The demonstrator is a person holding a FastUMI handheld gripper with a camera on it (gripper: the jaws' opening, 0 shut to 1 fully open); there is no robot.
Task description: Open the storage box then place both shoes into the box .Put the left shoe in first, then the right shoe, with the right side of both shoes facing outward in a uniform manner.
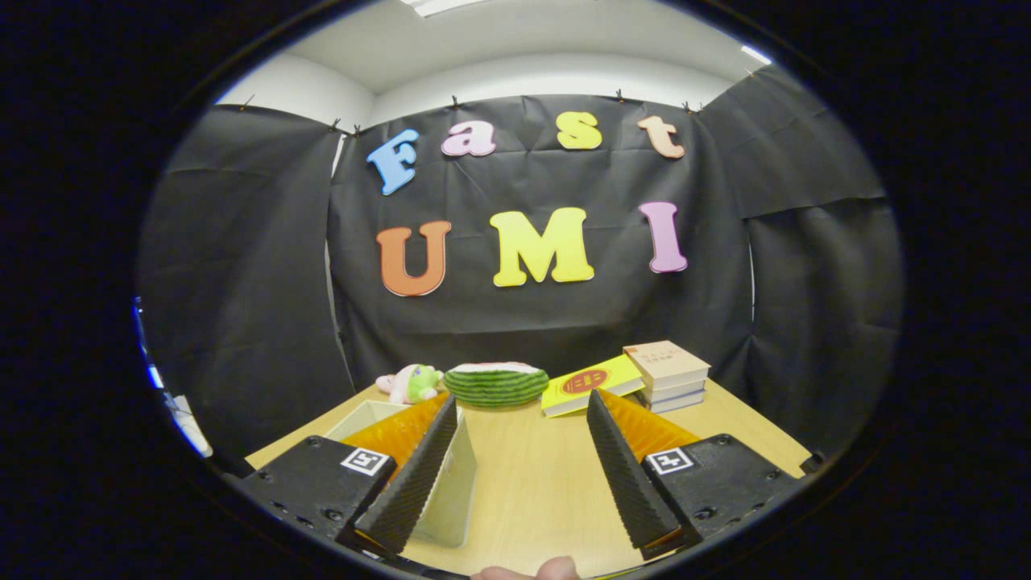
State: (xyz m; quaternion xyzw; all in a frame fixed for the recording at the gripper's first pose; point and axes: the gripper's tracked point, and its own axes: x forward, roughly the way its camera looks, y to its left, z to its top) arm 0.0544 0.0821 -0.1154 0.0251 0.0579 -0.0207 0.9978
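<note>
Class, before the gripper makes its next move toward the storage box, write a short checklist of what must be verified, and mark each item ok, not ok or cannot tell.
1. Gripper jaws spread apart, nothing between them: ok.
2. Pale open-topped storage box located, at the left finger: ok.
3. Box lid already off: cannot tell.
4. Shoes located: not ok.
5. Bare light wooden table ahead of the fingers: ok.
6. Striped green watermelon-shaped cushion, yellow book and stacked books well beyond the fingers: ok.

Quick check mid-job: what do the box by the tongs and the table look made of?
Box: seemingly thin, matte, cream plastic or card; smooth flat wall, hard to tell which. Table: light wood or wood-look laminate, faint grain, satin sheen. The tongs stand open, one finger against the box.
</note>
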